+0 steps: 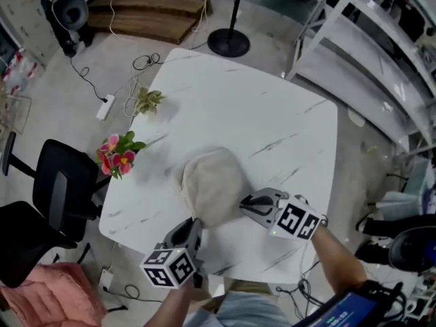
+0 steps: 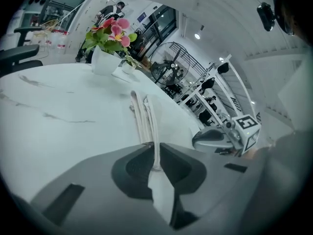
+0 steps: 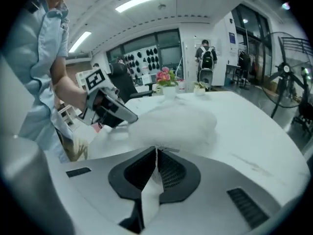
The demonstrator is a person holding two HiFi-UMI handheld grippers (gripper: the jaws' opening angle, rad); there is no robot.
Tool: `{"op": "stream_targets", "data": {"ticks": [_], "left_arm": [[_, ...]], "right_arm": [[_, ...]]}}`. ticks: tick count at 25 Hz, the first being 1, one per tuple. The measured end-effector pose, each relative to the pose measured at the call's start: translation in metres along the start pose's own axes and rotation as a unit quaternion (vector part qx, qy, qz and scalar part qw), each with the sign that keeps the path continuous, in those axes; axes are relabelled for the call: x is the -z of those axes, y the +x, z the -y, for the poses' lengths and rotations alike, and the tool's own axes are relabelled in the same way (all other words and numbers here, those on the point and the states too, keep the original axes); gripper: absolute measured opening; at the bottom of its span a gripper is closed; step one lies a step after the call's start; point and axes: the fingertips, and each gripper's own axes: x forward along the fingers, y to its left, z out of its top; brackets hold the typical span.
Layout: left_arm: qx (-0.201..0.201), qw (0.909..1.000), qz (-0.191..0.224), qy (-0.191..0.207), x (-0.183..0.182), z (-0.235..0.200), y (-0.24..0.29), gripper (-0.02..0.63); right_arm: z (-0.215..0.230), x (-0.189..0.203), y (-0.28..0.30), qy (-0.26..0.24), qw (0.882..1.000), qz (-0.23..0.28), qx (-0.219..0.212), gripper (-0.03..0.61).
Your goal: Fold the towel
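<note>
Left of the table (image 1: 272, 107), a chair (image 1: 61, 189) is cut off by the frame. Flowers (image 1: 117, 154) stand at the table's left edge. The left gripper (image 1: 194, 225) and right gripper (image 1: 244, 205) each pinch the towel (image 1: 212, 182), bunched near the table's front edge, and hide its near hem.

Head view: moderately bright, even overhead room light; white table (image 1: 272, 114) close to washed out; only faint, soft shadows beside the flowers (image 1: 117, 157); straight lines bow toward the corners; mild softness throughout. Left gripper view: strong fisheye, black vignette at all corners; small ceiling lamp (image 2: 197, 35) glaring; nearest foreground out of focus. Right gripper view: same dark fisheye rim; ceiling strip lights (image 3: 144, 0) blown out; towel (image 3: 181, 124) smeared and soft; background fairly sharp.
</note>
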Motion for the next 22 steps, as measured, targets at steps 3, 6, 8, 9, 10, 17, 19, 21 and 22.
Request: {"op": "stream_targets", "data": {"ticks": [3, 6, 8, 9, 10, 17, 19, 21, 22], "left_arm": [[0.001, 0.9997, -0.011, 0.021, 0.000, -0.001, 0.003, 0.041], [-0.003, 0.9990, -0.012, 0.042, 0.000, -0.001, 0.006, 0.041], [0.005, 0.9984, -0.013, 0.054, -0.002, 0.003, 0.000, 0.042], [0.010, 0.9975, -0.013, 0.069, -0.006, 0.006, -0.007, 0.048], [0.012, 0.9957, -0.012, 0.091, -0.010, 0.010, -0.017, 0.061], [0.016, 0.9604, 0.116, 0.253, -0.089, 0.062, -0.115, 0.064], [0.022, 0.9358, 0.184, 0.300, -0.133, 0.095, -0.141, 0.063], [0.022, 0.9088, 0.246, 0.336, -0.175, 0.129, -0.170, 0.063], [0.022, 0.8968, 0.272, 0.348, -0.192, 0.144, -0.185, 0.063]], "right_arm": [[0.005, 0.014, 0.013, 0.016, 0.999, 0.004, 0.031, 0.017], [0.008, 0.009, 0.010, 0.032, 0.998, 0.016, 0.048, 0.017], [0.008, -0.003, -0.008, 0.062, 0.994, 0.047, 0.074, 0.021], [0.009, -0.012, -0.020, 0.076, 0.990, 0.067, 0.095, 0.028], [0.008, -0.021, -0.034, 0.089, 0.985, 0.087, 0.119, 0.034], [-0.019, -0.119, -0.126, 0.134, 0.924, 0.235, 0.269, 0.038], [-0.031, -0.160, -0.145, 0.115, 0.906, 0.271, 0.304, 0.044], [-0.045, -0.201, -0.164, 0.091, 0.888, 0.304, 0.333, 0.043], [-0.053, -0.219, -0.173, 0.076, 0.879, 0.319, 0.346, 0.043]]}}
